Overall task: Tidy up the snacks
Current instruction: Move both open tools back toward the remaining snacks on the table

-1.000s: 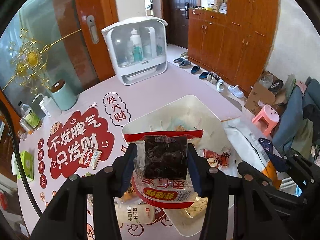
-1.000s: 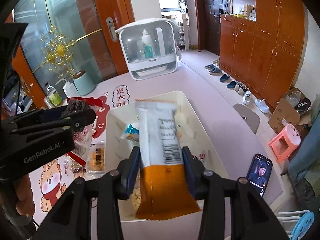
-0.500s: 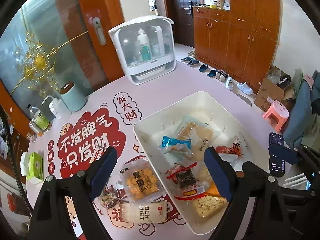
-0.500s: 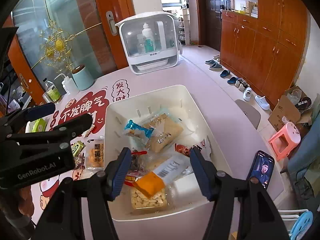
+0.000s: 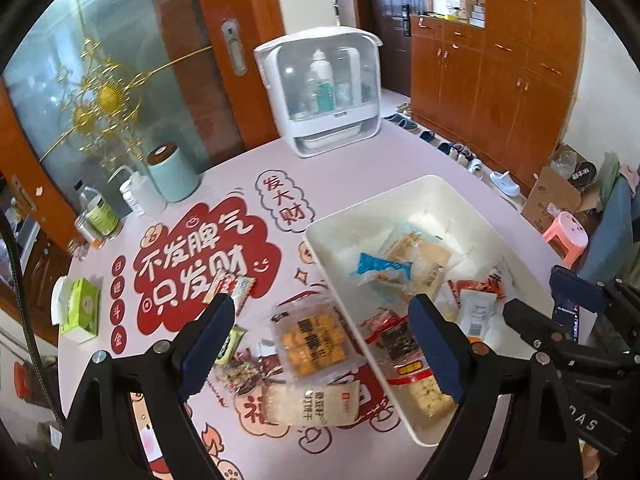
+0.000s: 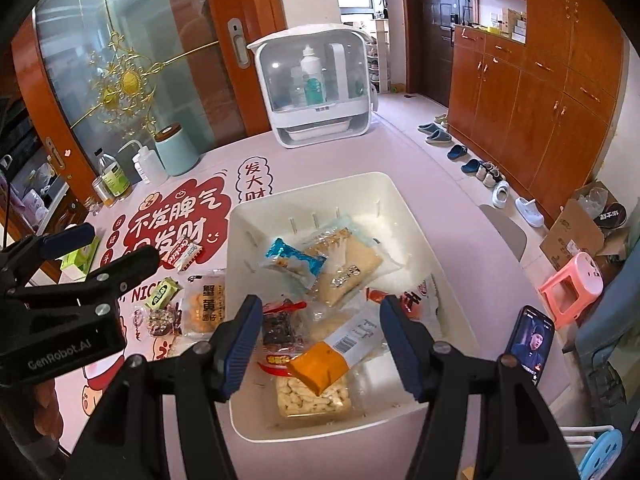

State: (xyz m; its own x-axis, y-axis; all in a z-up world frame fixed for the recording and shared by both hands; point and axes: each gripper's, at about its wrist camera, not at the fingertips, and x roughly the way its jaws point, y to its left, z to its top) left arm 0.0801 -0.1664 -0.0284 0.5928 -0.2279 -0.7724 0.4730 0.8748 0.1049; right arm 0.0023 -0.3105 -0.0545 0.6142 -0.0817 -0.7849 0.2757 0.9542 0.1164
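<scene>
phone (image 6: 530, 344) | tissue box (image 5: 80, 310) | pink stool (image 6: 572, 292) | mint canister (image 5: 172, 174)

Black fingers (image 6: 404, 344), blue pads (image 5: 436, 348), silver screws, "GenRobot.AI" lettering

Setting: a lived-in home, dining area by the entryway. Ahead of the claw: wooden cabinets (image 6: 532, 92), shoes (image 6: 476, 164) along the floor, round dining table (image 6: 432, 184).

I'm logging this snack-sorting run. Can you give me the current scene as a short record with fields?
left gripper: open, empty, above the table beside the bin
right gripper: open, empty, above the bin
bin: white, on the table, holds several snacks
in bin: orange pack, blue pack, seaweed pack
outside bin: yolk-cake pack, green candy
phone: right of the bin, screen on
</scene>
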